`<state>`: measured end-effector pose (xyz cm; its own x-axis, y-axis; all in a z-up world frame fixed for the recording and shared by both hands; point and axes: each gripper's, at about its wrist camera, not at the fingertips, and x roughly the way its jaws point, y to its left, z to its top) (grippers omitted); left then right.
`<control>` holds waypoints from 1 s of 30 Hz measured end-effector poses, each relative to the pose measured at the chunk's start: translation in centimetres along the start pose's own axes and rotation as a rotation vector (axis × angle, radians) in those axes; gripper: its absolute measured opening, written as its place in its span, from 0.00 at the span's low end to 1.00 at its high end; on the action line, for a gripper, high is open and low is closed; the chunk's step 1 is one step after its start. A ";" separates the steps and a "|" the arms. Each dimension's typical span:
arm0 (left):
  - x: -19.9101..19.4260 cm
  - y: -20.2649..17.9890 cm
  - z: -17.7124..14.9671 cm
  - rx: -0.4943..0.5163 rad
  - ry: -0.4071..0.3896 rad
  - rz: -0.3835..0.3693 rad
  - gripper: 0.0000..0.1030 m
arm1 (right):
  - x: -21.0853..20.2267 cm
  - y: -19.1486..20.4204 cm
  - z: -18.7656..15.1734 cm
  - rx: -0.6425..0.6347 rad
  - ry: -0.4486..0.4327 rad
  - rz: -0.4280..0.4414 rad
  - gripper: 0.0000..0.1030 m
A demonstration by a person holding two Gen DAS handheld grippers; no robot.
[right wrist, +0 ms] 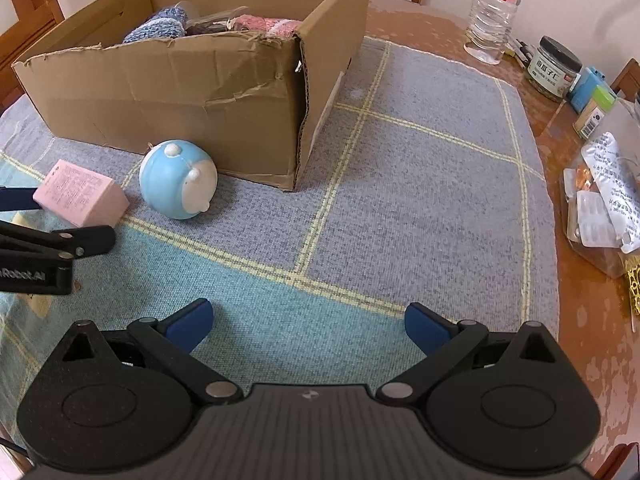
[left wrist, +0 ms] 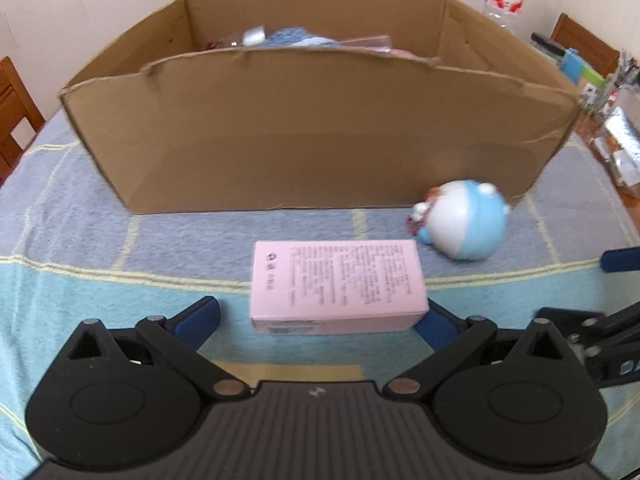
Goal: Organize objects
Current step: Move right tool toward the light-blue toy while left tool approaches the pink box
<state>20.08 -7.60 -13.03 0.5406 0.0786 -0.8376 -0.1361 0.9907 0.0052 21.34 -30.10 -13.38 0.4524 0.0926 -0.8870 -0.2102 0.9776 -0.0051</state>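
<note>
We note a cardboard box (right wrist: pixel 192 92) on the checked cloth (right wrist: pixel 420 208), holding knitted items (right wrist: pixel 160 26). A blue-and-white round toy (right wrist: pixel 178 180) lies against its front wall. A pink carton (left wrist: pixel 338 284) lies between our left gripper (left wrist: pixel 320 324) fingers, spread wide, right pad touching. Our right gripper (right wrist: pixel 308 324) is wide apart, empty.

The cardboard box (left wrist: pixel 312 136) wall hides most of its contents; the water bottle (right wrist: pixel 494 8) top is cropped.
</note>
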 end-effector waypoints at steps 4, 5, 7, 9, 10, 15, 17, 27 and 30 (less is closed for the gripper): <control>-0.1 2.0 0.0 -0.022 0.005 0.015 0.99 | -0.1 0.0 0.0 0.005 -0.009 -0.003 1.00; -0.1 2.4 0.1 -0.026 0.006 0.017 0.99 | -0.1 0.0 -0.1 0.007 -0.011 -0.004 1.00; 0.1 2.9 0.3 -0.022 0.003 0.014 0.99 | -0.1 0.1 -0.1 0.013 -0.015 -0.007 1.00; 0.2 2.9 0.4 -0.004 -0.003 0.005 0.99 | 0.0 0.2 0.0 0.021 -0.018 -0.012 1.00; 0.3 2.8 0.5 0.009 -0.009 -0.002 0.99 | -0.1 0.2 -0.1 0.025 -0.018 -0.014 1.00; 0.5 2.0 0.8 0.057 -0.035 -0.011 0.99 | 0.0 0.4 -0.1 0.047 -0.024 -0.029 1.00; 0.4 1.6 0.7 0.075 -0.052 -0.006 0.98 | -0.1 0.5 -0.1 0.053 -0.024 -0.033 1.00; 0.4 2.1 1.1 0.103 -0.080 -0.065 0.78 | -0.2 2.0 0.3 0.044 -0.025 -0.035 1.00; 0.4 2.7 1.1 0.111 -0.083 -0.064 0.78 | -0.4 3.2 0.7 0.005 -0.053 -0.008 1.00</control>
<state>20.79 -4.76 -12.74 0.6125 0.0197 -0.7902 -0.0093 0.9998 0.0177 21.06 -26.91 -12.74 0.4991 0.0949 -0.8613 -0.2027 0.9792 -0.0095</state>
